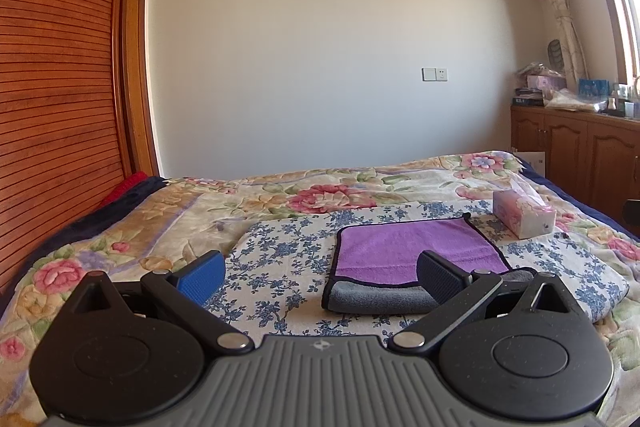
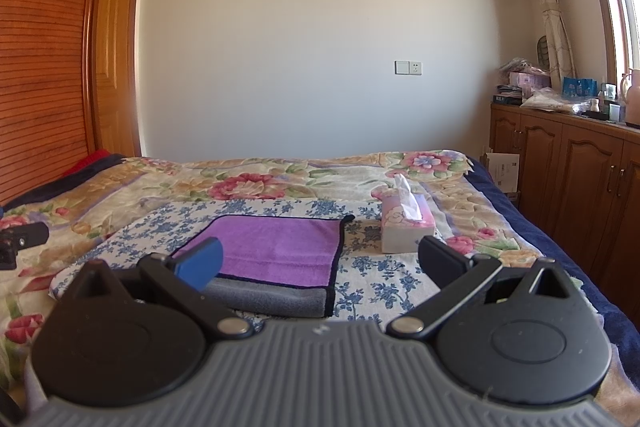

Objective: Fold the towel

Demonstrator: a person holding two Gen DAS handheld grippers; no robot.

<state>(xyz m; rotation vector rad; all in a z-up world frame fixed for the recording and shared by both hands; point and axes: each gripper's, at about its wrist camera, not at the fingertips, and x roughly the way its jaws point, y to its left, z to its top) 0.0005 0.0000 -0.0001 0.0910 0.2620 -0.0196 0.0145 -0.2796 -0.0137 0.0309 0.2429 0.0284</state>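
Observation:
A purple towel (image 1: 408, 251) with a dark border and a grey underside lies folded on a blue-flowered cloth (image 1: 280, 259) on the bed; it also shows in the right wrist view (image 2: 280, 247). Its grey layer sticks out along the near edge. My left gripper (image 1: 320, 275) is open and empty, held above the bed just before the towel's near left corner. My right gripper (image 2: 320, 263) is open and empty, above the towel's near right part. Neither touches the towel.
A tissue box (image 2: 406, 227) stands right of the towel; it also shows in the left wrist view (image 1: 524, 213). A floral quilt (image 2: 240, 183) covers the bed. A wooden wardrobe (image 1: 52, 67) is at the left, wooden cabinets (image 2: 568, 163) at the right.

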